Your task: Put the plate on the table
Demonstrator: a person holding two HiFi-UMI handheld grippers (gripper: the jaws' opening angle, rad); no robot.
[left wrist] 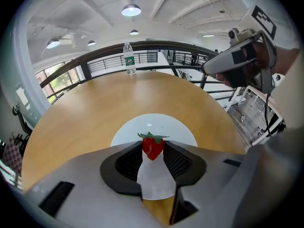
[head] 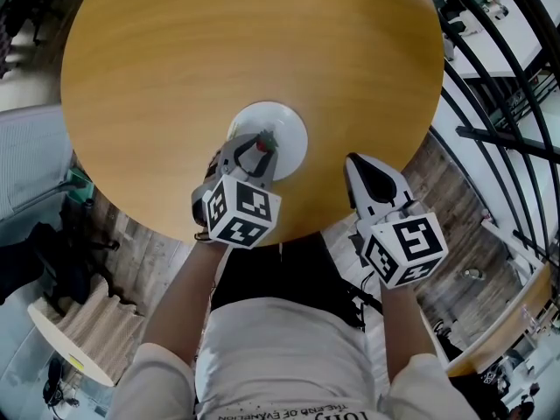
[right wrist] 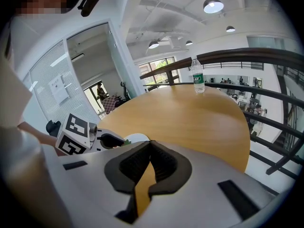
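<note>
**Plate down, strawberry poised over it**

The white plate (head: 287,128) already lies flat on the round wooden table (head: 219,51), close to its near edge, so the task's own thing looks to be in place. The left gripper (head: 256,151) hangs over the near part of the plate, its jaws pinching a red strawberry (left wrist: 153,147) with its green leaves on top. The right gripper (right wrist: 149,147) hovers by the near edge of the table, to the right of the plate, jaws pressed together on nothing.

The step in hand seems to be setting the berry on the plate. To do it well:

- Lower the berry until it touches the plate before letting go, since a drop could set it rolling toward the table's edge.
- Spread the jaws slowly, then lift straight up so the pads do not drag it.
- Keep the right gripper clear of the rim, so the plate is not nudged.

A clear water bottle (left wrist: 128,58) at the far edge wears a green label, too small to read. The print on the shirt hem is also too small to read. The marker cubes carry patterns only.
</note>
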